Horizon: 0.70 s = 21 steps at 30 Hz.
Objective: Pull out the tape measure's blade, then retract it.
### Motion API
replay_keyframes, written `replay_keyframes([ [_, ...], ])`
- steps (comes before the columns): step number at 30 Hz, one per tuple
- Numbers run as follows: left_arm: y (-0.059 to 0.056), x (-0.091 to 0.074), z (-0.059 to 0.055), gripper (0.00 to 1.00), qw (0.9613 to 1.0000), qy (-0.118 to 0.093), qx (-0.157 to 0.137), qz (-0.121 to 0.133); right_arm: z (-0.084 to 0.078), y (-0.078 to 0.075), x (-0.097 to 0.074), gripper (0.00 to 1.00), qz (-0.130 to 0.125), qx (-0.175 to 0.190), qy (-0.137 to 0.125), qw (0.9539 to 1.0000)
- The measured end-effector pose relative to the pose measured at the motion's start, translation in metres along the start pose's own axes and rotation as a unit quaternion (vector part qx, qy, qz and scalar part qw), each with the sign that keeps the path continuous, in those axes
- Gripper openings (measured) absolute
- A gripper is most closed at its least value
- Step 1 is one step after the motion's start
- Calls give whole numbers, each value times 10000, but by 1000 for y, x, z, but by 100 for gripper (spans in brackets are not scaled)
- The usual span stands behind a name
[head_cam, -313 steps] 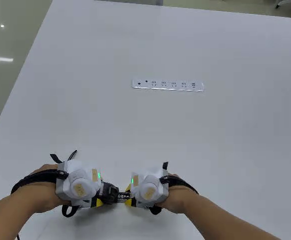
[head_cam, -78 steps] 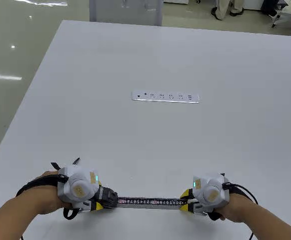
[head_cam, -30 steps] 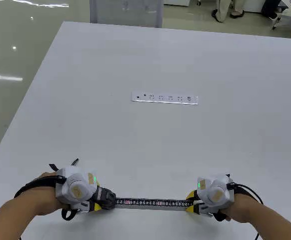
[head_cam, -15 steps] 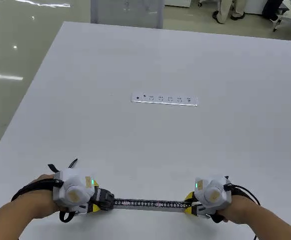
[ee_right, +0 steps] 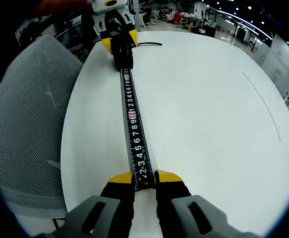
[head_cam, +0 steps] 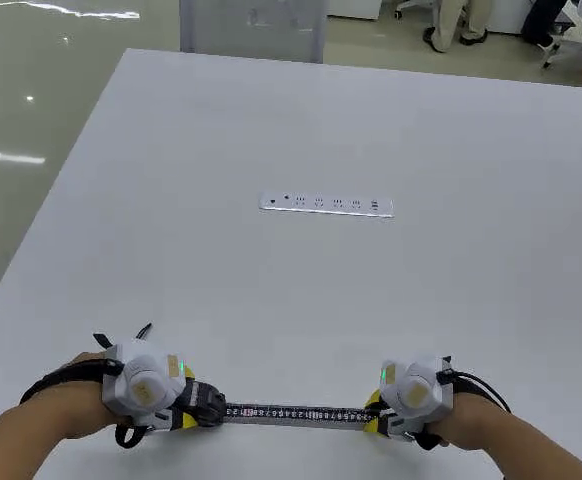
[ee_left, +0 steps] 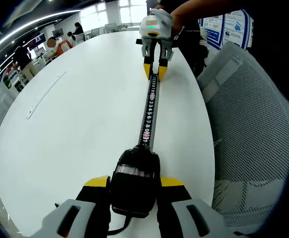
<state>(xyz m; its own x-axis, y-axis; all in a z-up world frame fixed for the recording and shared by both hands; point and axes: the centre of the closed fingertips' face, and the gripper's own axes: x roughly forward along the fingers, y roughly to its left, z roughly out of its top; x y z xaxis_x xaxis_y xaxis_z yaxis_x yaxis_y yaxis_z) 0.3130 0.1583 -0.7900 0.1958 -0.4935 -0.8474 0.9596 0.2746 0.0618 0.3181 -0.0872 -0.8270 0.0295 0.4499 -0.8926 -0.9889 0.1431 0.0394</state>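
Note:
A black tape measure case (head_cam: pixel 209 407) sits on the white table (head_cam: pixel 301 290) near its front edge, with my left gripper (head_cam: pixel 189 411) shut on it. In the left gripper view the case (ee_left: pixel 134 178) is clamped between the yellow-tipped jaws of the left gripper (ee_left: pixel 134 182). The numbered blade (head_cam: pixel 296 413) runs out flat to the right. My right gripper (head_cam: pixel 371 417) is shut on its end. In the right gripper view the blade (ee_right: pixel 132 119) stretches from the right gripper (ee_right: pixel 144 178) to the case (ee_right: pixel 118 49).
A white power strip (head_cam: pixel 326 205) lies flat at the table's middle. A grey mesh chair (ee_left: pixel 244 124) stands just off the near edge, close to both hands. A thin black cable (ee_right: pixel 149 44) trails by the left gripper. People stand beyond the table's far end.
Ten seconds ago the grippers were nearly touching; the right one has since drawn the blade out rightwards. Over the last second the right gripper has edged slightly back toward the left.

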Motion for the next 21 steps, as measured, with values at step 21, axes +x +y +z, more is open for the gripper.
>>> replay_keyframes([
  [21, 12, -15, -24, 44, 9713, -491, -2051, 1102, 2, -2, 0, 17, -350, 507, -331, 9976],
])
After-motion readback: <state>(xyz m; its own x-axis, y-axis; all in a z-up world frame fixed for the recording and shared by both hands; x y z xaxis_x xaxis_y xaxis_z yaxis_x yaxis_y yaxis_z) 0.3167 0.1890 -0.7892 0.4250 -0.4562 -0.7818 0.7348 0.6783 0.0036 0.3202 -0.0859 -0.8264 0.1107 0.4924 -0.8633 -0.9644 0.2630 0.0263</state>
